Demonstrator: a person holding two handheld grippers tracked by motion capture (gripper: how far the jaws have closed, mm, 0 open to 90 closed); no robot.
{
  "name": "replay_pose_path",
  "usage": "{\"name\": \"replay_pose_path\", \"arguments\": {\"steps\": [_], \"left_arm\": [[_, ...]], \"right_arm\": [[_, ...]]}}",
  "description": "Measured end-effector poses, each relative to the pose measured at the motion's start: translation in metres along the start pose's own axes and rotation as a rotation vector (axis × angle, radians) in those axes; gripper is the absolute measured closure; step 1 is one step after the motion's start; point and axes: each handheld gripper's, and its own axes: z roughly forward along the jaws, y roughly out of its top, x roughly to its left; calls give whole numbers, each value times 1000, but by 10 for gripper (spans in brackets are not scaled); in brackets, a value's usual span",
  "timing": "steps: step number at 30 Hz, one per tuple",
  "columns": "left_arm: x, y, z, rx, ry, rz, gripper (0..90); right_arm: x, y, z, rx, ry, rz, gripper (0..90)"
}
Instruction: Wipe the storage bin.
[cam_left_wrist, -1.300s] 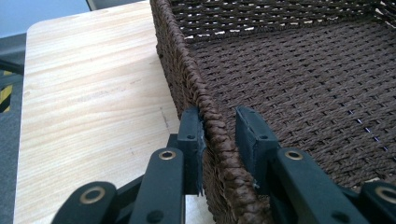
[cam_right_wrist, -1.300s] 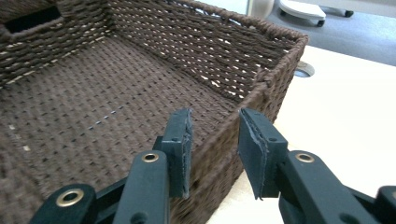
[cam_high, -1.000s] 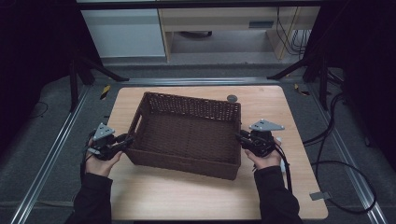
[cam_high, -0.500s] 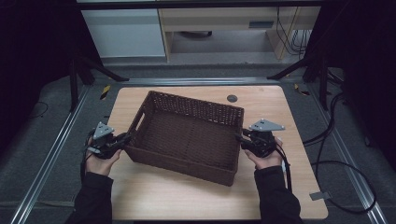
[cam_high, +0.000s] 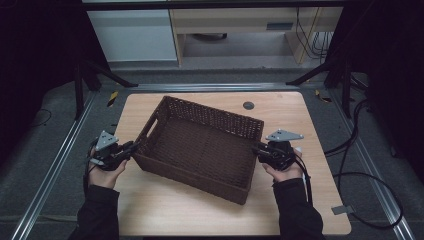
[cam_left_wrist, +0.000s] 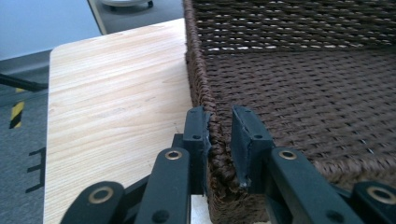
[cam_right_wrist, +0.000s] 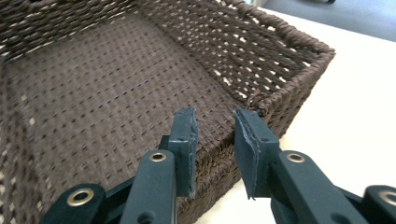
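A dark brown wicker basket (cam_high: 200, 147) with nothing in it sits askew on the wooden table (cam_high: 165, 210). My left gripper (cam_high: 125, 149) is shut on the rim at its left end, below the handle hole (cam_high: 151, 125). In the left gripper view the jaws of the left gripper (cam_left_wrist: 219, 114) pinch the basket wall (cam_left_wrist: 217, 154), one inside and one outside. My right gripper (cam_high: 260, 149) is at the right end. In the right gripper view the right gripper (cam_right_wrist: 215, 116) straddles the basket's rim (cam_right_wrist: 212, 149); its jaws have just been closing on it.
A small dark round grommet (cam_high: 248, 105) sits in the table top behind the basket. Cables (cam_high: 360, 175) trail over the grey floor at the right. Metal rails (cam_high: 50, 175) run along the table's sides, and a cabinet (cam_high: 135, 35) stands beyond.
The basket has turned clockwise on the table, its right end coming nearer to me. Both hands stayed at its ends.
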Motion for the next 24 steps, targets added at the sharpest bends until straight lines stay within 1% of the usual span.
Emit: {"name": "replay_pose_path", "arguments": {"steps": [1, 3, 4, 6, 7, 10, 11, 12, 13, 15, 18, 21, 24], "left_arm": [[1, 0, 0, 1, 5, -2, 783], [3, 1, 2, 3, 0, -12, 793], [4, 2, 3, 4, -1, -15, 795], [5, 3, 6, 4, 11, -12, 799], [6, 4, 7, 4, 16, -13, 800], [9, 6, 13, -5, 33, -26, 800], [9, 6, 13, -6, 35, -29, 798], [8, 6, 12, -6, 36, -24, 796], [8, 6, 12, -6, 40, -17, 792], [7, 6, 9, -10, 44, -17, 779], [5, 6, 1, -20, 43, -10, 743], [2, 5, -10, -36, 30, -21, 700], [-1, 3, -18, -51, 9, -27, 690]], "right_arm": [[0, 0, -1, 4, 7, -3, 687], [0, 1, -3, 14, 24, -10, 674], [-1, 2, -3, 11, 25, -10, 659], [-4, 4, -2, -15, 7, -2, 610], [-5, 4, -1, -32, -10, -4, 595], [-8, 2, 6, -52, -50, -8, 594], [-9, 1, 8, -54, -48, 8, 598], [-11, 0, 9, -58, -31, 22, 607], [-11, -1, 10, -59, -27, 23, 621], [-10, -1, 10, -55, -27, 17, 642], [-6, 0, 8, -45, -44, 3, 646], [-3, -2, 5, -32, -42, 3, 645], [1, -3, 1, -25, -39, 7, 642]]}}
